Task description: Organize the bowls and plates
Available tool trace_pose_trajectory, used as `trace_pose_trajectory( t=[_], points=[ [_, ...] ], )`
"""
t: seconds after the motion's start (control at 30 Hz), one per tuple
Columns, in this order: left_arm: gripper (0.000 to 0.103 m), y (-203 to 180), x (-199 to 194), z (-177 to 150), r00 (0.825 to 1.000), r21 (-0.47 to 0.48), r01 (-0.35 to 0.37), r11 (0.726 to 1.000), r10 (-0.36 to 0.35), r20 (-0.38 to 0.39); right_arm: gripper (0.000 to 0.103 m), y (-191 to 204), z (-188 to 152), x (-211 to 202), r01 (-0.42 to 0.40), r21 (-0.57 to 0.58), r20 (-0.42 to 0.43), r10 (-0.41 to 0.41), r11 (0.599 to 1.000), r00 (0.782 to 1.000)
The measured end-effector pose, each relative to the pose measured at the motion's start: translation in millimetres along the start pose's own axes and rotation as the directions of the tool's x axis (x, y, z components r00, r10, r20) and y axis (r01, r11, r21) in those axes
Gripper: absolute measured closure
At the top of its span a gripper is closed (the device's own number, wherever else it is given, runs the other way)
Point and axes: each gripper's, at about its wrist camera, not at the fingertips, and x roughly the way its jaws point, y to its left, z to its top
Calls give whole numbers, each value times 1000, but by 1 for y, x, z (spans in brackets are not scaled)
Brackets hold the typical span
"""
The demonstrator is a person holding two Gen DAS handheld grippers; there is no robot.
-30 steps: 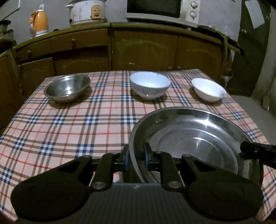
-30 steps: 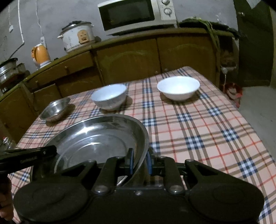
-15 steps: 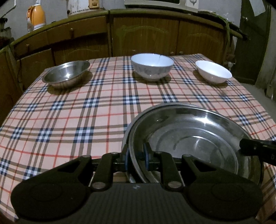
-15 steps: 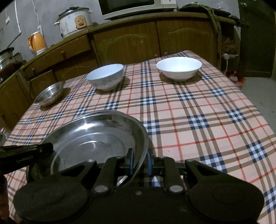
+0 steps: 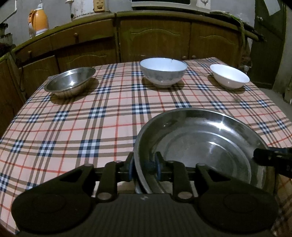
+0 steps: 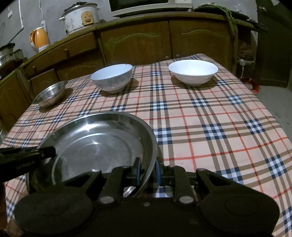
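A large steel plate (image 5: 204, 142) sits at the near side of the plaid table, also seen in the right wrist view (image 6: 98, 142). My left gripper (image 5: 145, 166) is shut on its left rim. My right gripper (image 6: 147, 172) is shut on its right rim. A small steel bowl (image 5: 70, 82) stands at the far left, a pale blue bowl (image 5: 163, 72) at the far middle and a white bowl (image 5: 229, 76) at the far right. They also show in the right wrist view: steel bowl (image 6: 50, 93), blue bowl (image 6: 112, 76), white bowl (image 6: 193, 72).
The plaid tablecloth (image 5: 91, 127) covers the table. Wooden cabinets (image 5: 155, 40) run behind it, with an orange kettle (image 6: 39, 39), a rice cooker (image 6: 80, 17) and a microwave on top. The table's right edge drops to the floor (image 6: 273, 102).
Both grippers have kept hold of the steel plate. The views have tipped downward and the plate has come lower over the table, a little nearer the far bowls.
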Motion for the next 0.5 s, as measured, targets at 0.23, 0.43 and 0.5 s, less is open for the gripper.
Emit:
trace_pose_trajectory(
  t=[0.23,0.43,0.5],
  points=[
    [65,3,0,0,1000,-12,16,1000,-16,8,64,-1,2,-2,11,0,14,-11,1000,1000],
    [45,10,-3,0,1000,-50,2,999,-1,13,49,-13,9,-11,30,37,49,-32,999,998],
    [41,12,-3,1,1000,-60,-3,998,4,11,43,-16,8,-11,25,48,46,-28,999,999]
  ],
)
